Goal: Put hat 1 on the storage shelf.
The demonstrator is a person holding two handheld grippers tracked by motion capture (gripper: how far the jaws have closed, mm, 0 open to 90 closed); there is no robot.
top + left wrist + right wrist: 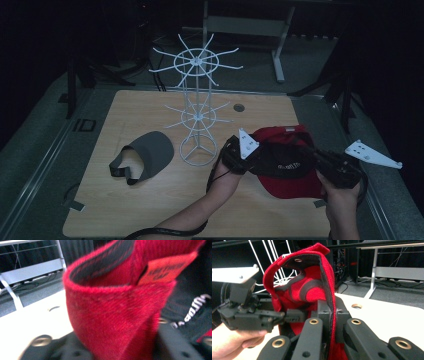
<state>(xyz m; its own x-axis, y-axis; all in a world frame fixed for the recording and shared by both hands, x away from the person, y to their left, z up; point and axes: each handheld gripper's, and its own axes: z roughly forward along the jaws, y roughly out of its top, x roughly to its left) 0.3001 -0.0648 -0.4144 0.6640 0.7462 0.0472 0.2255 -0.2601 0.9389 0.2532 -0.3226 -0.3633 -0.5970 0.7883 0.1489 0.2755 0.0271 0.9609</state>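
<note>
Forearms come up from six o'clock, wrists bent inward toward each other. My right tongs (332,322) clamp the rim of the red cap (287,160), held above the surface (150,210) at about four o'clock. My left tongs (239,154) grip its opposite edge. A grey visor (147,152) lies at nine o'clock beside the white wire rack (197,107).

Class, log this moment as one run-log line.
red cap: held off table | left gripper: shut on rim | right gripper: shut on rim | grey visor: on table
</note>
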